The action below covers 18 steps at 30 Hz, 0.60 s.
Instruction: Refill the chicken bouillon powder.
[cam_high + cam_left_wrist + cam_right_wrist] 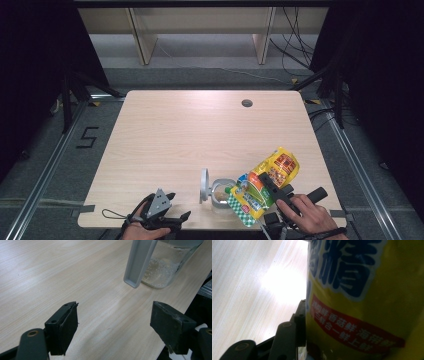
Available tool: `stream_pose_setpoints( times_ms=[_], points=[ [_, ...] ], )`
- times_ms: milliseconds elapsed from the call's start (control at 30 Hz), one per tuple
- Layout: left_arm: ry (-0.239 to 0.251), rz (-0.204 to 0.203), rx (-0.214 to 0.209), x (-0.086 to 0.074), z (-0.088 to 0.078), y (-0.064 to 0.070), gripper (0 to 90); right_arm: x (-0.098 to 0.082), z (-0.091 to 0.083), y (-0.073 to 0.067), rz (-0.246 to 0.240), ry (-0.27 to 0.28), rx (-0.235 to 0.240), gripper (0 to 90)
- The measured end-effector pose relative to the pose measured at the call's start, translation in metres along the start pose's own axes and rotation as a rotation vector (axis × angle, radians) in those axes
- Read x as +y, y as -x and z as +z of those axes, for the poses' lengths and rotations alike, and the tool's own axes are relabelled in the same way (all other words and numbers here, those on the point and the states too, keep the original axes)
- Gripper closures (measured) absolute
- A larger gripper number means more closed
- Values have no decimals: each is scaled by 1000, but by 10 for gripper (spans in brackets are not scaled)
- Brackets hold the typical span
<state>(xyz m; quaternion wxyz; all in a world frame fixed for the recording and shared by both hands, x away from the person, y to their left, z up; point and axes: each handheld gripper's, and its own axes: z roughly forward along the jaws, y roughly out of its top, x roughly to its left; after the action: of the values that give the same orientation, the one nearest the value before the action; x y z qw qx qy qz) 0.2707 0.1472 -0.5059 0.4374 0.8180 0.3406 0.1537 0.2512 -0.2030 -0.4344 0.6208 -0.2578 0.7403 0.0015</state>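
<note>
Pouch [367, 300] print legible beside right claw [267, 186].

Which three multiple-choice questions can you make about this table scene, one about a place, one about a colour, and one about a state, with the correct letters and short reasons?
1. Where on the pale wooden table does the clear glass jar with the open grey lid stand?
A. near the front edge, beside the bag
B. at the far left corner
C. next to the round hole at the far edge

2. What is the main colour of the printed plastic bag?
A. black
B. yellow
C. purple

3. In what state is the left gripper?
A. shut on the jar
B. shut on the bag
C. open, with nothing between the jaws

Answers:
1 A: the high view shows the jar near the front edge, at the bag's lower end.
2 B: yellow covers most of the bag, with red and green parts.
3 C: in the left gripper view the jaws stand apart over bare wood.
</note>
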Motion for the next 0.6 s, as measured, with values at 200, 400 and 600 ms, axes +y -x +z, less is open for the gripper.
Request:
stream_pose_setpoints(
  times_ms=[200, 400, 600],
  points=[
    [-1, 1, 0, 0, 0, 0, 214, 1, -1, 1, -21, 3, -15, 585],
    [0, 1, 3, 0, 0, 0, 214, 0, -1, 1, -26, 0, -20, 585],
    [-27, 31, 18, 0, -2, -3, 214, 0, -1, 0, -30, 0, -17, 585]
  ],
)
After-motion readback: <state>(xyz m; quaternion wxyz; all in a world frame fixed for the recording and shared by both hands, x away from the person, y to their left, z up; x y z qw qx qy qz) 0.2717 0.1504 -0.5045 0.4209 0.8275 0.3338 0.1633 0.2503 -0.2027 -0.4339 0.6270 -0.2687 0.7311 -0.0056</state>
